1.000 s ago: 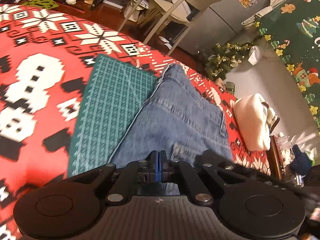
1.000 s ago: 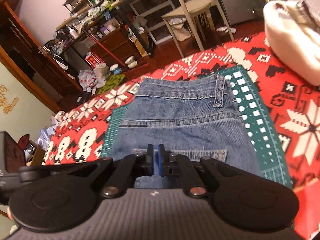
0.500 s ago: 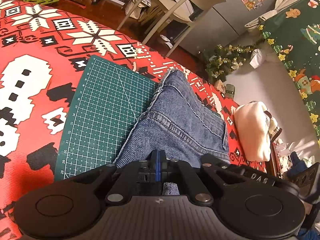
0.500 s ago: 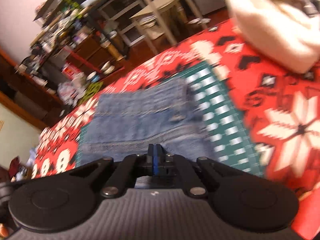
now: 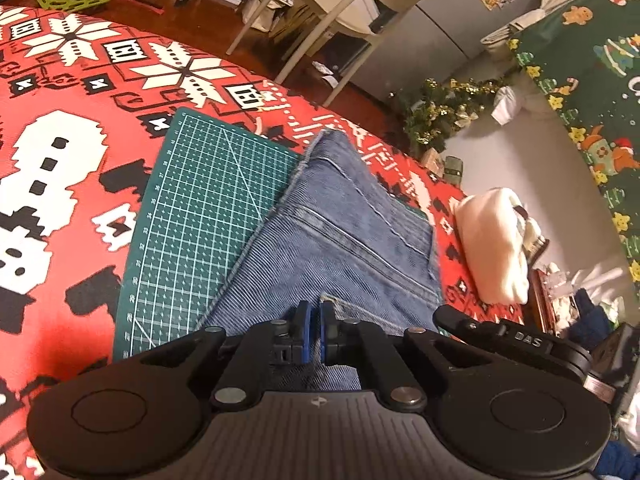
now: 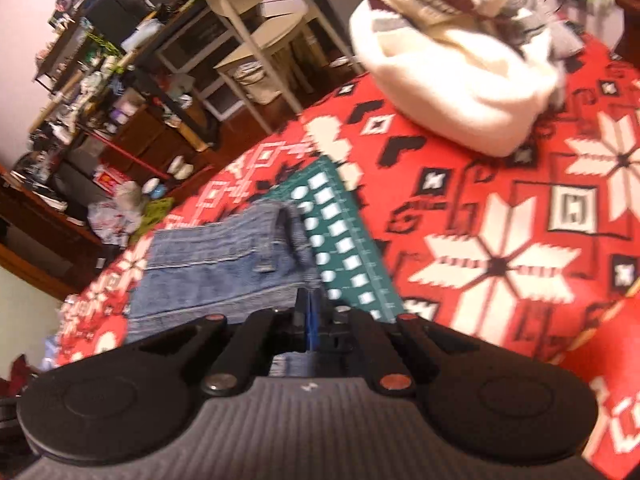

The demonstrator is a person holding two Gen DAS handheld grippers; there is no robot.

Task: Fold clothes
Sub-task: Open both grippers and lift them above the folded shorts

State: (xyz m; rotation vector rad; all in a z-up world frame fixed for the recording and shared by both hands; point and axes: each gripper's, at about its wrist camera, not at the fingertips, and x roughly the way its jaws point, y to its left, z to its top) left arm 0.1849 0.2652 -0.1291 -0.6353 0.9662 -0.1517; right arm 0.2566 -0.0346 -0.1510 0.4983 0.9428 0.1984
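Observation:
Folded blue jeans [image 5: 340, 240] lie on a green cutting mat [image 5: 192, 220] over a red patterned tablecloth [image 5: 60, 100]. My left gripper [image 5: 314, 320] hovers over the near end of the jeans. Its jaws are opening: a narrow slit shows between the blue pads, a hem edge lies right at their tips, and the pads do not press on it. In the blurred right wrist view, my right gripper [image 6: 309, 312] sits at the right edge of the jeans [image 6: 208, 272], by the mat [image 6: 344, 256]. Its jaws are only starting to open, the pads still look together, and I see no cloth between them.
A folded white sweater [image 5: 492, 244] lies on the tablecloth beyond the jeans, also visible as the sweater [image 6: 452, 76] at the far right. A pale chair [image 5: 352, 4] and cluttered shelves [image 6: 100, 80] stand past the table's far edge.
The left pads, tight together before, now show a small slit, and the jeans look narrower. The right gripper has swung from the middle of the jeans to their right edge and rolled.

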